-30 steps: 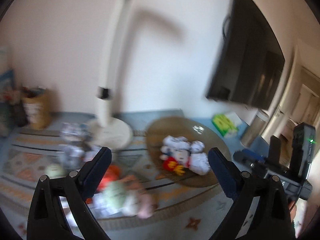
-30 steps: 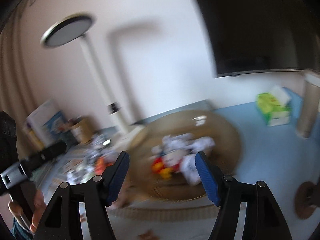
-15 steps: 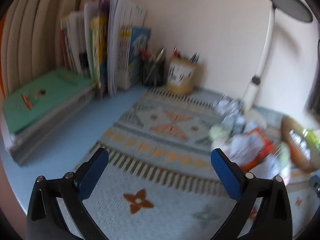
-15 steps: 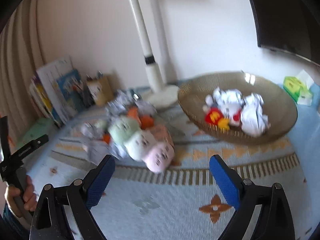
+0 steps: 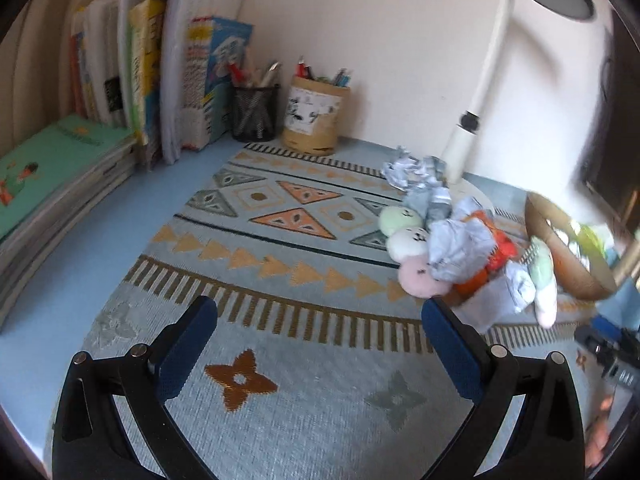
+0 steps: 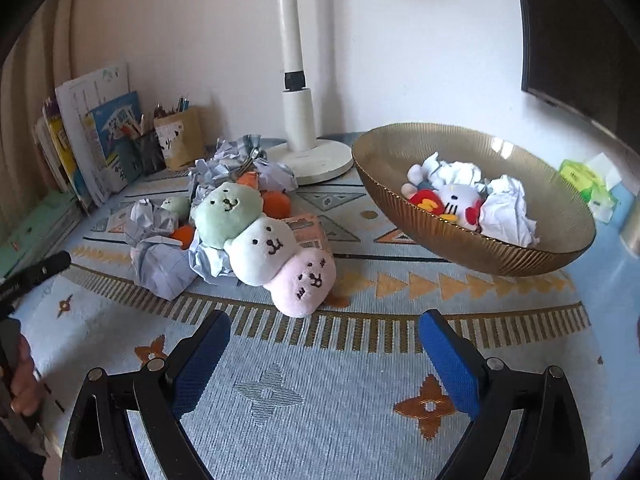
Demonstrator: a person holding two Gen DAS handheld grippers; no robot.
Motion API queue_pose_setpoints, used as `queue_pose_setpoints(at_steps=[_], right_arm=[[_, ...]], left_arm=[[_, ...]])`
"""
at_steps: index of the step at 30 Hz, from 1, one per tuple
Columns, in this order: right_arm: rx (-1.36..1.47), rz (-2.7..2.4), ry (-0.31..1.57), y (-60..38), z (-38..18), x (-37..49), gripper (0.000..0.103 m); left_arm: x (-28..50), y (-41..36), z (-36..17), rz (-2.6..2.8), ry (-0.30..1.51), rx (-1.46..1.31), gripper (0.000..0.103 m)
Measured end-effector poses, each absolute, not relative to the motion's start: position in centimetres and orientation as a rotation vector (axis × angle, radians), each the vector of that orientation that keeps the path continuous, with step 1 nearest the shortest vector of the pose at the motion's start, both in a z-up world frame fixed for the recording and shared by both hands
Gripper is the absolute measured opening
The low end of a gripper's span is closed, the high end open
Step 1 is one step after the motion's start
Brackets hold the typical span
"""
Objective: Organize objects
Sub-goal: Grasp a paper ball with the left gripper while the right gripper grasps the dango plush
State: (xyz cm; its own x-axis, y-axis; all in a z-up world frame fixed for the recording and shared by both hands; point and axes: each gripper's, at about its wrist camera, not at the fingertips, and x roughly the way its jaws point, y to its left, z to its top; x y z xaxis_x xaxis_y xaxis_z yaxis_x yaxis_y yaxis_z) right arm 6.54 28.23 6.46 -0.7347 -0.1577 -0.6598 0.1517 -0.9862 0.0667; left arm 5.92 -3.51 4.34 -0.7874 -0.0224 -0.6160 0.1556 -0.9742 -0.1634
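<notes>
A pile lies on the patterned mat (image 6: 320, 360): a three-ball plush (image 6: 264, 236) in green, white and pink, crumpled paper balls (image 6: 160, 256) and small orange items (image 6: 276, 204). The pile also shows in the left wrist view, with the plush (image 5: 408, 248) and paper (image 5: 460, 248). A gold ribbed bowl (image 6: 520, 256) on the right holds a Hello Kitty plush (image 6: 456, 200) and crumpled paper (image 6: 504, 208). My right gripper (image 6: 324, 344) is open and empty, just in front of the pile. My left gripper (image 5: 320, 336) is open and empty over bare mat, left of the pile.
A white desk lamp (image 6: 300, 120) stands behind the pile. Books (image 5: 140, 80), a mesh pen holder (image 5: 254, 116) and a paper pen cup (image 5: 314, 120) line the back left. A green tissue pack (image 6: 588, 184) sits far right. A dark screen (image 6: 580, 32) hangs on the wall.
Both grippers have swung down and left from facing the wall and bowl to facing the mat. The right one has come closer to the pile. Both stay open.
</notes>
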Motion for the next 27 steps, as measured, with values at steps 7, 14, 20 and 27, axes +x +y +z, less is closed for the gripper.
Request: queue_pose_setpoints(at_steps=[7,14,20,27], right_arm=[[1.142,-2.633,-0.067,28.4,7.7,4.0,0.095],[1.173,-2.572,0.498,23.5,6.2,1.6,0.073],[1.181,-2.514,0.296,24.3,5.7,-1.6,0.059],[1.156,-2.539,0.033,26.0,7.0,-0.3,0.034]], left_arm=[[5.2,3.2,6.4,-3.018,0.100,0.997,0.101],[2.2,9.2,4.6,-3.102,-0.382,1.157,0.095],[0.0,10.2,3.4,-3.071,-0.390,1.263,0.087],[-0.3,10.6,2.6,-3.064,-0.367,1.301,0.044]])
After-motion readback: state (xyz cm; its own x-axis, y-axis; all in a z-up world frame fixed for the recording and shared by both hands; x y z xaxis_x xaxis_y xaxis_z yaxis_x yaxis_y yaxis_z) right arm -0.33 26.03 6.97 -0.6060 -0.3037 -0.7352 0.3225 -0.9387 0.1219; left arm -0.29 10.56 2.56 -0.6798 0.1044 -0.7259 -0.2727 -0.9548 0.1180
